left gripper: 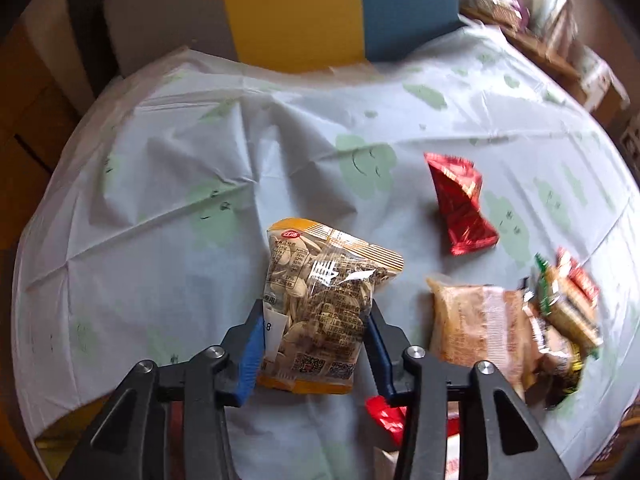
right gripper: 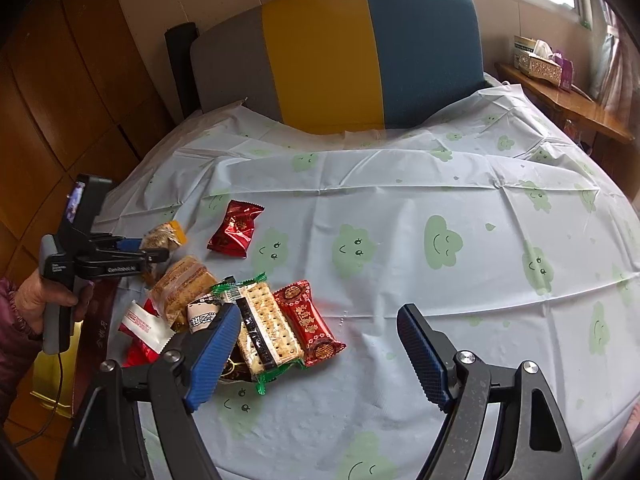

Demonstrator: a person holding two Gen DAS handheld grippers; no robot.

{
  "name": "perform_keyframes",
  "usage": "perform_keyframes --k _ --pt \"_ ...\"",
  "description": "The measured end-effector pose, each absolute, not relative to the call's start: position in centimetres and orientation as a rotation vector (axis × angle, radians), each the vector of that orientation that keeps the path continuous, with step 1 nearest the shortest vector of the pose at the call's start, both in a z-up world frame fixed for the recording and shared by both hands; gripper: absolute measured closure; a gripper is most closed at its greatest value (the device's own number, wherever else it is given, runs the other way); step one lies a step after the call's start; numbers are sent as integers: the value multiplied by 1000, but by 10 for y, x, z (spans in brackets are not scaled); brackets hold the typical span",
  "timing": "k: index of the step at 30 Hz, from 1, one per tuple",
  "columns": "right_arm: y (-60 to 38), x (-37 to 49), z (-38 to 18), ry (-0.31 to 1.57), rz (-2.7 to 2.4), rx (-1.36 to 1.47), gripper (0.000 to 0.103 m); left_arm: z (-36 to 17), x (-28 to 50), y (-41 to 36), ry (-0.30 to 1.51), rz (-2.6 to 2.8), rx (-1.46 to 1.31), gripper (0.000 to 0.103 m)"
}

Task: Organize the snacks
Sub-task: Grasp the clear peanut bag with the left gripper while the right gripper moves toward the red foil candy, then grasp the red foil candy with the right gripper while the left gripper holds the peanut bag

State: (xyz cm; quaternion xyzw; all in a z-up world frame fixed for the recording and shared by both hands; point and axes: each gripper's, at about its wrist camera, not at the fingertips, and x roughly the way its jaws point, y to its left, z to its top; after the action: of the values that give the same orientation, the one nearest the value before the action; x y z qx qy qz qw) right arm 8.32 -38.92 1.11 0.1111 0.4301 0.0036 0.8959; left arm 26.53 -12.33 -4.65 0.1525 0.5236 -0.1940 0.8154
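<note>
Currently my left hand-held gripper (left gripper: 316, 344) is clamping the sunflower-seed packet (left gripper: 324, 304) near its bottom seam; slick film risks slipping. My right hand-held gripper (right gripper: 316, 354) is gaping, empty.

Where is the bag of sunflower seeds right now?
In the left wrist view, the sunflower seed bag sits low and central, clamped in the left tool, left of the brown cake packet.

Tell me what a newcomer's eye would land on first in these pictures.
First, the bag of sunflower seeds pinched between the left tongs, low in the middle of the left wrist view. Next, the heap of snack packets on the cloud-print tablecloth, just ahead of the open, empty right tongs. A lone red packet lies apart, beyond the heap.
</note>
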Motion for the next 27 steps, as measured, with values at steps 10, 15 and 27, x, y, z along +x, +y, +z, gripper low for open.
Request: perform_keyframes --k 10,15,27 --pt "-392 81 11 892 -16 225 22 14 179 -116 976 -474 191 57" --pt "-396 80 7 906 -22 255 23 18 117 -118 931 -523 167 57" --pt "-387 85 -5 959 26 277 35 -39 12 -116 1015 -632 241 57"
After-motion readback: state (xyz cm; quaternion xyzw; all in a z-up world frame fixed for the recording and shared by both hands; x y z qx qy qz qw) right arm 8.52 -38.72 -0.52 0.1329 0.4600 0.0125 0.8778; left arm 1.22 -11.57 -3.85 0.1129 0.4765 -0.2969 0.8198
